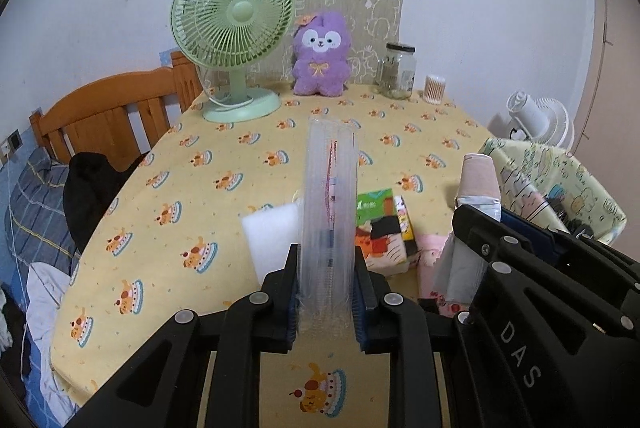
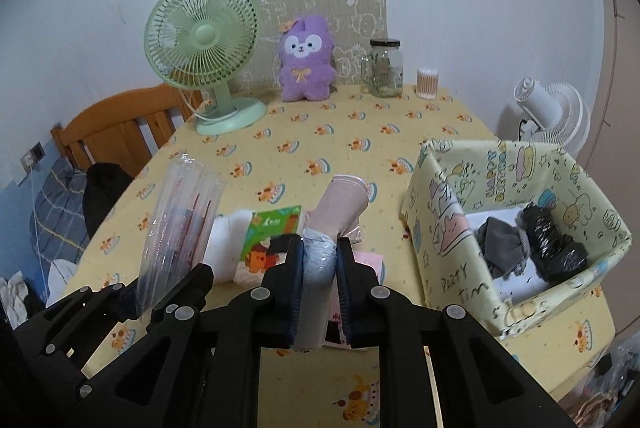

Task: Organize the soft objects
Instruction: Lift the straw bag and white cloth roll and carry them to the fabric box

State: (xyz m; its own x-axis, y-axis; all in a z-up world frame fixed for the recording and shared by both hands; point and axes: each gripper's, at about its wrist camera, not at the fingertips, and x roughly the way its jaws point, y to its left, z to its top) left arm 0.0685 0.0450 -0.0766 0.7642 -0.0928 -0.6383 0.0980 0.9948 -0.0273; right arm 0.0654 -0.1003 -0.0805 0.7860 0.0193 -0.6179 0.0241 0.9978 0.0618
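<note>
Right wrist view: the right gripper [image 2: 320, 264] is clamped on a pink rolled cloth in plastic wrap [image 2: 340, 204], and off to its left the left gripper [image 1: 326, 292] grips a clear plastic packet [image 1: 330, 212]. Right of it sits the patterned box [image 2: 448, 212], already holding dark soft items [image 2: 548, 244]. Ahead, tissue packs [image 2: 272, 232] and white foam [image 1: 270, 232] are left on the table [image 2: 320, 140].

Two black plastic claws, left claw [image 1: 325, 288] and right claw [image 2: 319, 282]. Blue pads [image 1: 358, 302] inside. Round grey screws on top. White letters "DAS" on one side.
</note>
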